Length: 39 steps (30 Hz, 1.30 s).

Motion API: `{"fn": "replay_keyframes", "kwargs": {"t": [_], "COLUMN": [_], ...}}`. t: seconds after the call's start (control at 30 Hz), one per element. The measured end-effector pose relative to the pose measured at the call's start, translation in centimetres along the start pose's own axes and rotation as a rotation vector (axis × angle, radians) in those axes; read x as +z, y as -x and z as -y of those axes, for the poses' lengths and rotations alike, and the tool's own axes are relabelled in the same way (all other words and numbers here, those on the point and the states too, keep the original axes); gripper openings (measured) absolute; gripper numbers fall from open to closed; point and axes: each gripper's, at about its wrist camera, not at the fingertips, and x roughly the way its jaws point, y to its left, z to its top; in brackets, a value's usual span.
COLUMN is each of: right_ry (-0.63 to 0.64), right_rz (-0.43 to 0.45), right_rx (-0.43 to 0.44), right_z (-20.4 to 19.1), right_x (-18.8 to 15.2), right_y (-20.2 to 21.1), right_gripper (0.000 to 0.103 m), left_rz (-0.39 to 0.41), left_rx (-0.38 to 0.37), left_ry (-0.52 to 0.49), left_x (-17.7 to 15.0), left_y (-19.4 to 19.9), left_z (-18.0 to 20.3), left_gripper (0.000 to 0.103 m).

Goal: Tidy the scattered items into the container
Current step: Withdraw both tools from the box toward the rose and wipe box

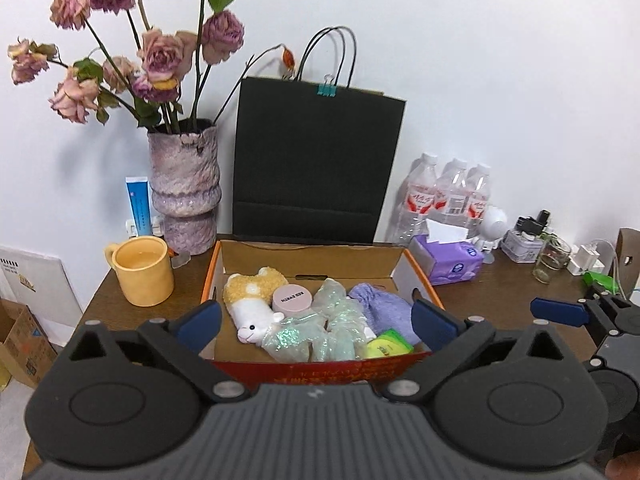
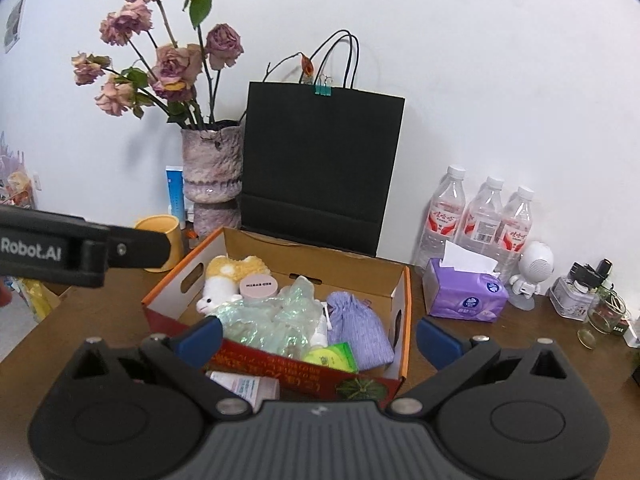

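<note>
An open cardboard box with an orange rim stands on the brown table; it also shows in the right wrist view. It holds a plush toy, a pink round tin, iridescent wrap, a lilac pouch and a green packet. My left gripper is open and empty above the box's near side. My right gripper is open and empty over the box's near wall. A small pink-white carton lies on the table just outside that wall.
A yellow mug, a vase of dried roses and a black paper bag stand behind the box. A purple tissue pack, water bottles and small jars stand at the right.
</note>
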Motion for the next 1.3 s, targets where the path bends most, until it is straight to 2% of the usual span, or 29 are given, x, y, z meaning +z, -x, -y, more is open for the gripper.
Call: {"fn": "replay_keyframes", "kwargs": {"t": [0.4,0.5,0.67,0.93,1.07,1.3], "right_ry": [-0.007,0.003,0.021,0.018,0.010,-0.026], "right_rz": [0.050,0.077,0.112,0.128,0.141,0.118], "right_rx": [0.021,0.024,0.037,0.033,0.007,0.008], "right_z": [-1.0,-1.4,-2.2,-3.7,-4.4,-5.1], "right_x": [-2.5,-3.4,-5.2,-9.8,-12.3,-16.3], "right_y": [5.8,7.4,9.4,10.5,10.9,11.1], "right_gripper": [0.103,0.103,0.103,0.103,0.103,0.103], "left_rz": [0.059,0.068,0.082,0.094,0.137,0.141], "left_rx": [-0.100,-0.118,-0.103,-0.130,-0.123,-0.112], "left_ry": [0.043,0.020,-0.021,0.029,0.034,0.070], "left_x": [-3.4,-4.7,-7.3,-12.2,-14.8,-18.6], "left_y": [5.6,6.7,8.0,9.8,11.0,11.4], "left_z": [-0.4,-0.7,-1.4,-3.5,-4.2,-5.5], "left_gripper": [0.103,0.103,0.103,0.103,0.103,0.103]}}
